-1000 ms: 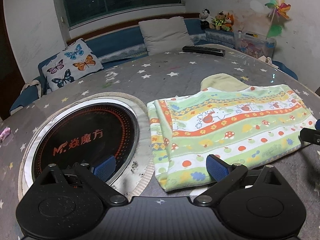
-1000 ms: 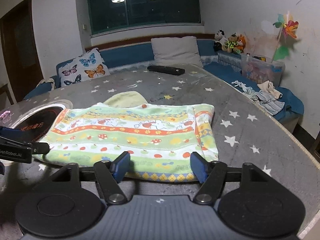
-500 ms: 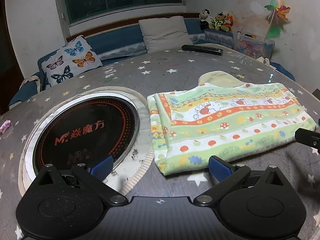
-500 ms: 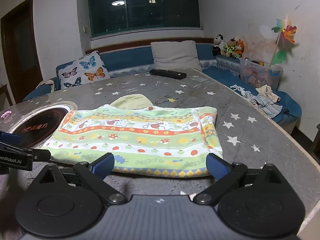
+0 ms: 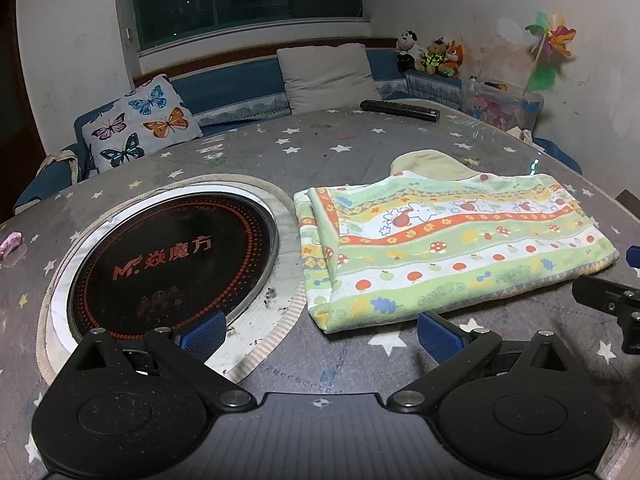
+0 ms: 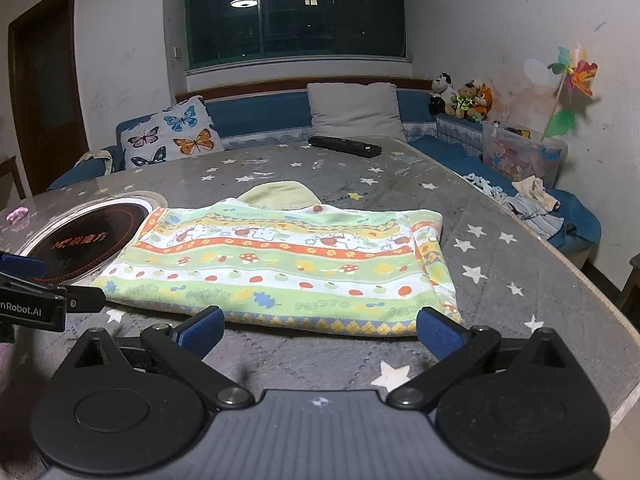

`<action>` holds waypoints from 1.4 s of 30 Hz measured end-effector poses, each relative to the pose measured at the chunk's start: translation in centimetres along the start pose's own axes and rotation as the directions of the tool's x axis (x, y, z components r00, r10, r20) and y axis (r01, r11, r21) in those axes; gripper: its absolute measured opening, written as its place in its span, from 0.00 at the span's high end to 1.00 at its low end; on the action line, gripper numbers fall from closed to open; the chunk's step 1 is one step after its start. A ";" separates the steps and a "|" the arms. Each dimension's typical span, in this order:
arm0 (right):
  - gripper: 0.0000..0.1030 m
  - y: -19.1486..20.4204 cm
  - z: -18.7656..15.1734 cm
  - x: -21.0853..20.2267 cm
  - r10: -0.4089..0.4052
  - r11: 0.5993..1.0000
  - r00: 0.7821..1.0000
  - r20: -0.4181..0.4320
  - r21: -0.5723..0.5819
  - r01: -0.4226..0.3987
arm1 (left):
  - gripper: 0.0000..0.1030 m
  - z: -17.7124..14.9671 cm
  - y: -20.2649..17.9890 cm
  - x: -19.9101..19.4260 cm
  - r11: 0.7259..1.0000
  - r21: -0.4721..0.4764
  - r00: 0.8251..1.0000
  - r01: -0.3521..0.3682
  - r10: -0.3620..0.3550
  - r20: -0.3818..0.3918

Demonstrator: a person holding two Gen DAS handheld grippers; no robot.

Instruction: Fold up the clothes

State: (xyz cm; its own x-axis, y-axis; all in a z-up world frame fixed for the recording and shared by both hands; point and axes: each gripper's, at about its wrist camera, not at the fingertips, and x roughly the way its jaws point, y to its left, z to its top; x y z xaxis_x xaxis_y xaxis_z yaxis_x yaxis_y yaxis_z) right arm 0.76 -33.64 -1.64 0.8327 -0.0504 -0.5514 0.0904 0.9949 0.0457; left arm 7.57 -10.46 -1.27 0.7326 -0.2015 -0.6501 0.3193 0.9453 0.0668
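A folded green, white and orange patterned garment (image 5: pixel 448 248) lies flat on the grey star-print table (image 5: pixel 320 152); it also shows in the right wrist view (image 6: pixel 280 268). A pale yellow part (image 6: pixel 280 194) sticks out at its far edge. My left gripper (image 5: pixel 320 332) is open and empty, just short of the garment's near left corner. My right gripper (image 6: pixel 320 326) is open and empty, just short of the garment's near edge. Each gripper shows at the side of the other's view.
A round black cooktop (image 5: pixel 172 260) is set in the table left of the garment. A black remote (image 6: pixel 344 146) lies at the far side. A small pink thing (image 5: pixel 11 242) lies far left. A sofa with cushions (image 6: pixel 356 110) and loose clothes (image 6: pixel 532 208) lies beyond the table edge.
Both grippers have drawn back from the garment and risen a little. The right gripper's jaws have opened wider. The garment lies still.
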 end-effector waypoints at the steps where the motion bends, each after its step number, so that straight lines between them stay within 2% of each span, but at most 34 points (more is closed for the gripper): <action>1: 0.00 0.1 0.0 -0.1 -0.001 1.000 1.000 0.001 -0.004 0.001 | 0.00 0.0 0.0 -0.1 1.000 0.000 1.000 -0.001 0.001 0.001; 42: 0.00 2.5 -2.1 -2.9 0.012 0.999 1.000 0.024 0.053 -0.013 | 0.00 -2.6 -1.0 -3.4 0.999 0.024 0.999 0.028 -0.029 0.020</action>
State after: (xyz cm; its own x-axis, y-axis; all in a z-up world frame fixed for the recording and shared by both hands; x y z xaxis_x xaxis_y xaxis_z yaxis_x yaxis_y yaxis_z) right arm -2.58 -30.85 -1.65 0.8468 -0.0409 -0.5304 0.1084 0.9894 0.0968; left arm 3.18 -10.08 -1.05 0.7348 -0.2333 -0.6368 0.3540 0.9328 0.0667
